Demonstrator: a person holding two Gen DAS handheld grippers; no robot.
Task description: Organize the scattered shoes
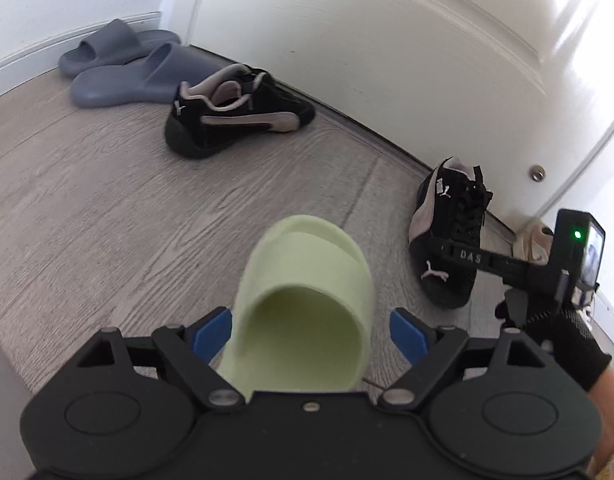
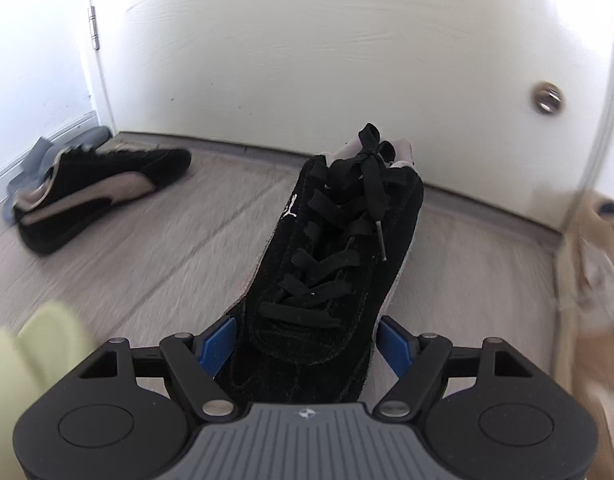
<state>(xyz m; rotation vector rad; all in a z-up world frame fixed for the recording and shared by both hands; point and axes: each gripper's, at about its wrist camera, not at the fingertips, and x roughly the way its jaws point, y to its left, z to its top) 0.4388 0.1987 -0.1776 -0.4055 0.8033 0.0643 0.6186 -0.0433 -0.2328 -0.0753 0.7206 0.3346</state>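
The left gripper (image 1: 311, 334) stands wide around the heel of a pale green slide (image 1: 303, 304), blue pads not clearly touching it. The right gripper (image 2: 305, 344) clamps the toe of a black sneaker (image 2: 331, 264), heel pointing at 12 o'clock toward the white door (image 2: 307, 60). Its mate (image 2: 103, 192) lies at 10 o'clock, with grey slides (image 1: 123, 68) beyond in the corner.

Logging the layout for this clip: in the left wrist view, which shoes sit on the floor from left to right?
Blue-grey slides → black sneaker on its side → pale green slide between the left gripper fingers → black sneaker by the door.
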